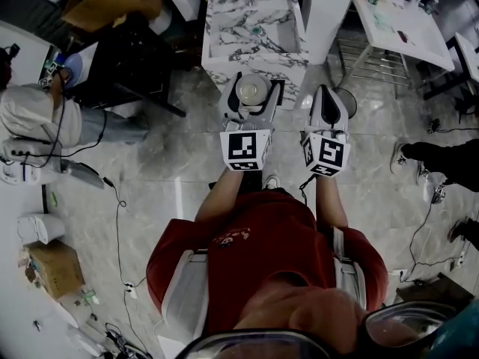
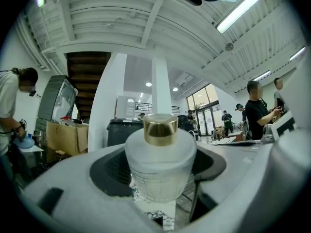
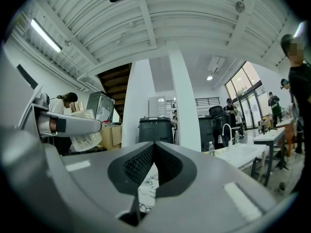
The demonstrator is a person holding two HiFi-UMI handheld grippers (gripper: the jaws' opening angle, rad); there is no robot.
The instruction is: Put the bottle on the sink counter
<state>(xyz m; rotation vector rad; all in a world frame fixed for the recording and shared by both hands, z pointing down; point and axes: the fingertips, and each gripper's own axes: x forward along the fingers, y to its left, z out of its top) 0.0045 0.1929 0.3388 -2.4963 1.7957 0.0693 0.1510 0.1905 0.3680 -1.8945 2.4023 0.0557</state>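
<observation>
Frosted bottle [image 2: 160,171] with a gold cap [image 2: 160,129], upright in my left gripper [image 1: 252,81].
Ahead stands a white, black-veined marble sink bench [image 1: 224,28] on a glossy grey stone floor [image 1: 172,148]. The bottle hangs short of it, my jaws wide and clamped on its rounded sides. Right gripper [image 3: 153,149] jaws are closed, empty.

bottle [image 2: 160,159]: we see it upright between the jaws of the left gripper [image 1: 252,81].
right gripper [image 1: 327,96]: we see it just right of the left one.
sink counter [image 1: 224,47]: we find it ahead of both.
</observation>
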